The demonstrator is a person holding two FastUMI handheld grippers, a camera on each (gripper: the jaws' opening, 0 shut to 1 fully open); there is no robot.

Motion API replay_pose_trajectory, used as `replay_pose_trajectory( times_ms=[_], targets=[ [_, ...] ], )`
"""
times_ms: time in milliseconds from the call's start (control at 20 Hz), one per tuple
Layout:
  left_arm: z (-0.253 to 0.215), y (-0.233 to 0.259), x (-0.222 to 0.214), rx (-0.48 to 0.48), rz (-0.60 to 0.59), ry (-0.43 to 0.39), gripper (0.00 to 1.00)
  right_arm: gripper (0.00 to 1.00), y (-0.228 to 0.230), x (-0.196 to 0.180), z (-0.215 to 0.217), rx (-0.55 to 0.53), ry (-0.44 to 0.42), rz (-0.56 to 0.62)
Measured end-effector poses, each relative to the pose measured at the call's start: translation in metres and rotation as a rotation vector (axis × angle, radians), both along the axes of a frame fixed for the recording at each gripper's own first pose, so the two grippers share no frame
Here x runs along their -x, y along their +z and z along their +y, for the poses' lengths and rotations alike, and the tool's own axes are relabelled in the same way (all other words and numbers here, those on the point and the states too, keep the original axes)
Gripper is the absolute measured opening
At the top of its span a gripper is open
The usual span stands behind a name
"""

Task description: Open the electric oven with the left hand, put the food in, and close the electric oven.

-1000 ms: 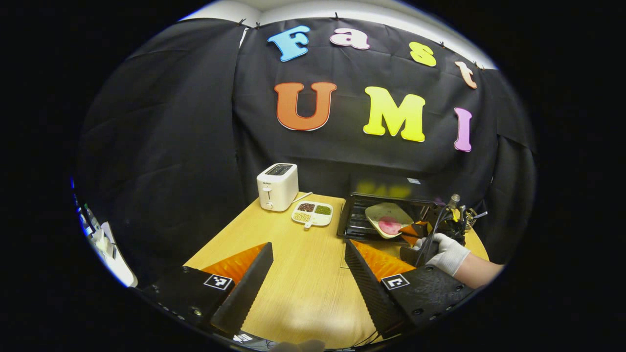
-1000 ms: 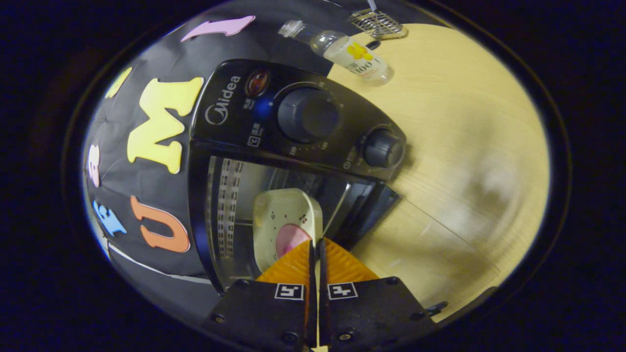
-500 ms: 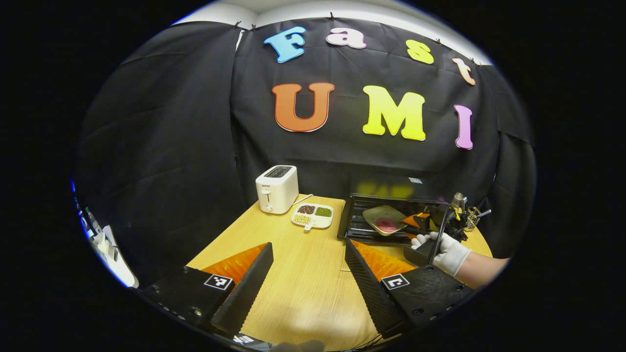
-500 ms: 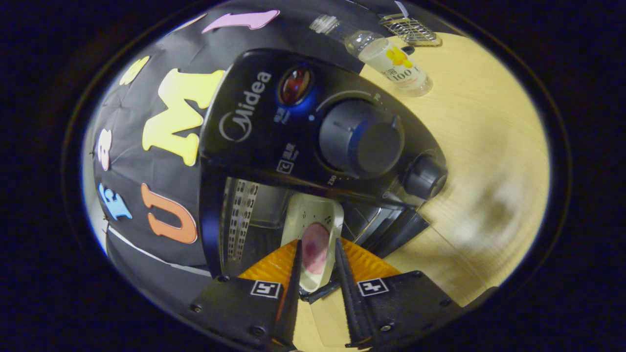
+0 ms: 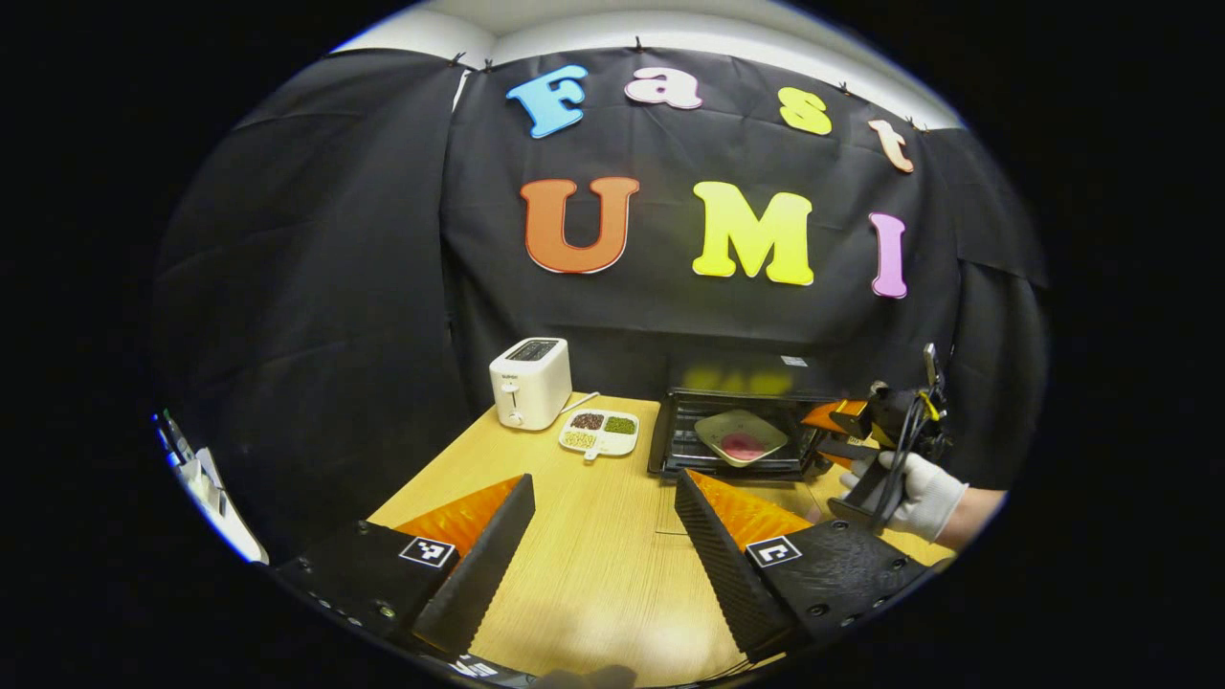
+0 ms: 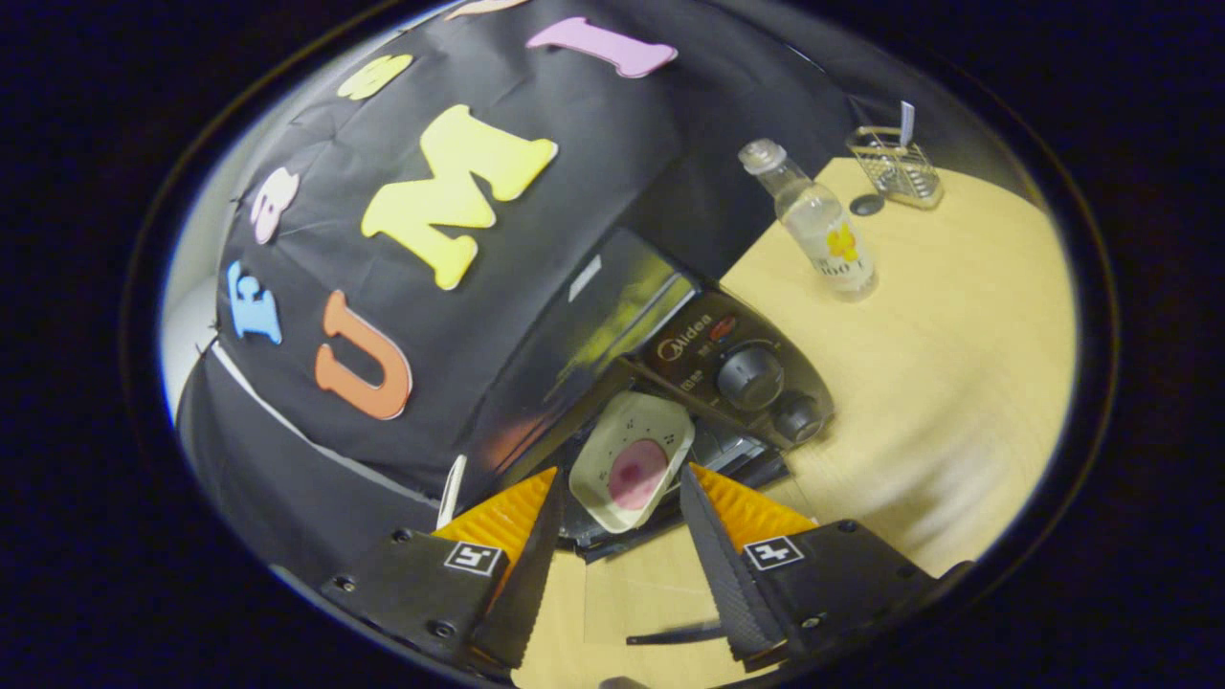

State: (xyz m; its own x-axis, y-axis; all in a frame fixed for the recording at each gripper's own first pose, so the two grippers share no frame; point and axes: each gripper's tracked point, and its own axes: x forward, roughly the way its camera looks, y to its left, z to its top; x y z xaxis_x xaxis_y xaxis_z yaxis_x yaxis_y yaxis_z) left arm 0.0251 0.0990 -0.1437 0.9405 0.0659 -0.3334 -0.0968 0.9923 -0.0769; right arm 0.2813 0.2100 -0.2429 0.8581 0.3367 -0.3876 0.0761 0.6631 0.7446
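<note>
The black electric oven [image 5: 756,373] stands at the table's far right with its door [image 5: 675,440] open. A pale square plate [image 5: 741,441] with a pink slice of food lies in its mouth; whether it rests on the rack or on the door I cannot tell. In the right gripper view the plate [image 6: 632,459] sits just below the oven's knob panel [image 6: 746,368]. My right gripper [image 6: 620,471] is open, drawn back from the plate and not touching it. A gloved hand holds the right gripper [image 5: 825,436] beside the oven. My left gripper [image 5: 603,483] hovers open over the table, holding nothing.
A white toaster [image 5: 529,383] and a divided dish of beans [image 5: 599,433] stand left of the oven on the wooden table [image 5: 593,565]. Right of the oven are a clear bottle [image 6: 823,239] and a small wire basket [image 6: 895,167].
The right gripper carried the tilted plate into the oven's mouth, opened, let it go and drew back up and away. The plate now lies flat. The left gripper stayed open.
</note>
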Motion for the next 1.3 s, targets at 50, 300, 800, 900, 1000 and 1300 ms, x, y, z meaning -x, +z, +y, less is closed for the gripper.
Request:
replay_pose_trajectory(
  times_ms=[50, 300, 800, 900, 1000, 1300],
  targets=[
    [-0.004, 0.002, 0.002, 0.001, -0.014, -0.012, 0.95, 0.79, 0.009, 0.013, -0.006, 0.036, 0.015, -0.018],
    [-0.038, 0.01, 0.01, 0.033, -0.076, -0.091, 0.95, 0.94, 0.052, 0.065, -0.057, 0.278, 0.024, -0.124],
    [-0.151, -0.01, 0.013, 0.006, -0.023, -0.195, 0.95, 1.0, 0.092, 0.189, -0.197, 0.62, 0.055, -0.263],
    [-0.17, -0.018, 0.021, 0.018, 0.014, -0.168, 0.95, 1.0, 0.101, 0.217, -0.23, 0.664, 0.072, -0.287],
    [-0.182, -0.024, 0.028, 0.024, 0.042, -0.135, 0.95, 1.0, 0.115, 0.237, -0.26, 0.697, 0.066, -0.336],
    [-0.203, -0.073, 0.029, -0.044, 0.12, -0.126, 0.95, 1.0, 0.142, 0.263, -0.306, 0.751, 0.046, -0.379]
  ],
)
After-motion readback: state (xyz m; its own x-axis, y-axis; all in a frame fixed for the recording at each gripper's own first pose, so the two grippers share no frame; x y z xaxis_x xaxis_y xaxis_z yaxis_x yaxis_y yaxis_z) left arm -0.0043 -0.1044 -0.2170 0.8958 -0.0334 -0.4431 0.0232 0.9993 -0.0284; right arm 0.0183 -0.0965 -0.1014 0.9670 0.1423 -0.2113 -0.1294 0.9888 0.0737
